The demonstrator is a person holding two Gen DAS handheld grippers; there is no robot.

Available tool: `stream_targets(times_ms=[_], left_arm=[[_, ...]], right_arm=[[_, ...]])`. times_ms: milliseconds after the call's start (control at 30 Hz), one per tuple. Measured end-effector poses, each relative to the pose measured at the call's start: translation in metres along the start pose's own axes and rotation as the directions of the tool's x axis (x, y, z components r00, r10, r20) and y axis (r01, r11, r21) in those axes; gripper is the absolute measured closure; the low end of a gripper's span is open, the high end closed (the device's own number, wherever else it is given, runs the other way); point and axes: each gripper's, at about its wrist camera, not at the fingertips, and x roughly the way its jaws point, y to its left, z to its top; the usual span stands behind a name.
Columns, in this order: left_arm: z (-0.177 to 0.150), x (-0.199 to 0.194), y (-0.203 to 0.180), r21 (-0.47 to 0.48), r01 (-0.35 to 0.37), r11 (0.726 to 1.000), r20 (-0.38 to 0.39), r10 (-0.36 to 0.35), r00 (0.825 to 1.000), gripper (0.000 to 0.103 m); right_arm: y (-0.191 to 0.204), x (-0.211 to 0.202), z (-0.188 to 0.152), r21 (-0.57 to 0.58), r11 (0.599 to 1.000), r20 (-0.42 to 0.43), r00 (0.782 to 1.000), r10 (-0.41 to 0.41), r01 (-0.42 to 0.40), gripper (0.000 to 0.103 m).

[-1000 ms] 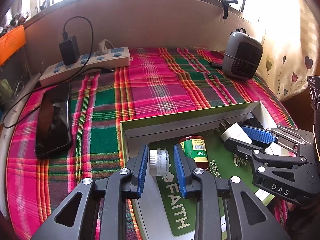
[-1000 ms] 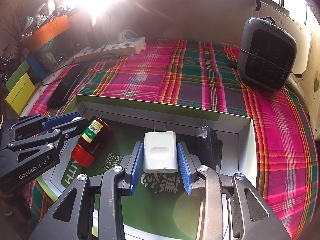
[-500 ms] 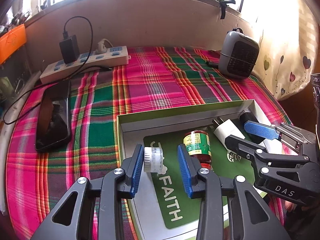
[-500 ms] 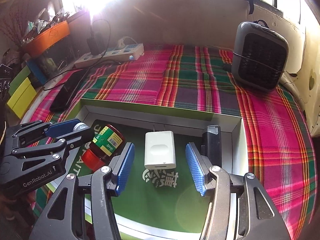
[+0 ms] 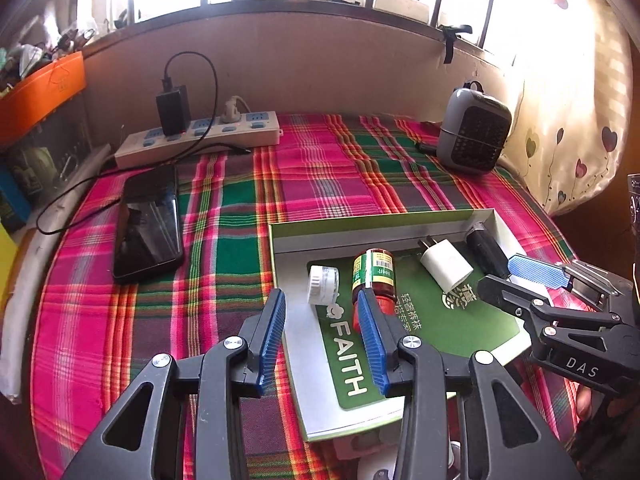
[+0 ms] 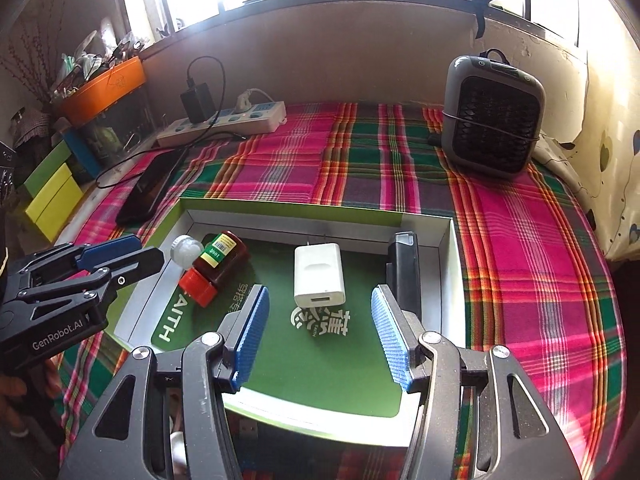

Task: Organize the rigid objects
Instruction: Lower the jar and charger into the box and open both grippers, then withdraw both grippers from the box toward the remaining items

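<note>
A shallow green-rimmed box (image 5: 380, 218) (image 6: 288, 206) lies on the plaid cloth. In it lie a small white jar (image 5: 323, 284) (image 6: 186, 249), a brown bottle (image 5: 374, 276) (image 6: 218, 262) with a red cap, a white charger (image 5: 446, 266) (image 6: 319, 276) and a black device (image 5: 486, 248) (image 6: 404, 272). My left gripper (image 5: 320, 300) (image 6: 136, 254) hovers just short of the jar, its jaws opening, with nothing between them. My right gripper (image 6: 319, 294) (image 5: 502, 272) stands open above the near end of the charger, its pads apart from it.
A dark phone (image 5: 148, 222) lies left of the box, and a power strip (image 5: 200, 134) with a black adapter runs along the back wall. A grey fan heater (image 5: 474, 136) (image 6: 494, 120) stands at the back right. An orange tray (image 6: 104, 84) and coloured boxes (image 6: 52, 196) crowd the left edge.
The left gripper let go of the white jar and the right one of the charger. Both jaws widened and both grippers drew back and up from the box.
</note>
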Motion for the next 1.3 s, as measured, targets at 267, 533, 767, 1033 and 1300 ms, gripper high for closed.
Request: stream_targets(times_ms=[267, 533, 767, 1033, 1300], left_arm=[[-0.019, -0.03, 0.004, -0.024, 0.002, 1.0, 0.034, -0.001, 0.999, 0.066], [-0.041, -0.054, 0.005, -0.032, 0.015, 0.999, 0.05, -0.013, 0.999, 0.066], [-0.065, -0.07, 0.006, -0.057, 0.035, 0.998, 0.059, -0.032, 0.998, 0.066], [-0.09, -0.078, 0.0, -0.045, 0.052, 0.998, 0.037, -0.05, 0.998, 0.066], [-0.105, -0.08, 0.0, -0.059, 0.063, 0.996, 0.02, -0.062, 0.998, 0.066]], right_arm=[[-0.002, -0.028, -0.019, 0.014, 1.0, 0.022, 1.0, 0.001, -0.001, 0.049], [-0.004, -0.051, -0.046, 0.032, 0.999, 0.033, 0.999, 0.006, -0.007, 0.049], [0.002, -0.059, -0.074, 0.05, 0.999, 0.015, 1.0, 0.019, -0.019, 0.049], [0.017, -0.059, -0.099, 0.027, 0.997, 0.016, 0.997, 0.07, -0.07, 0.049], [0.012, -0.05, -0.104, 0.053, 0.986, -0.01, 0.987, 0.16, -0.16, 0.048]])
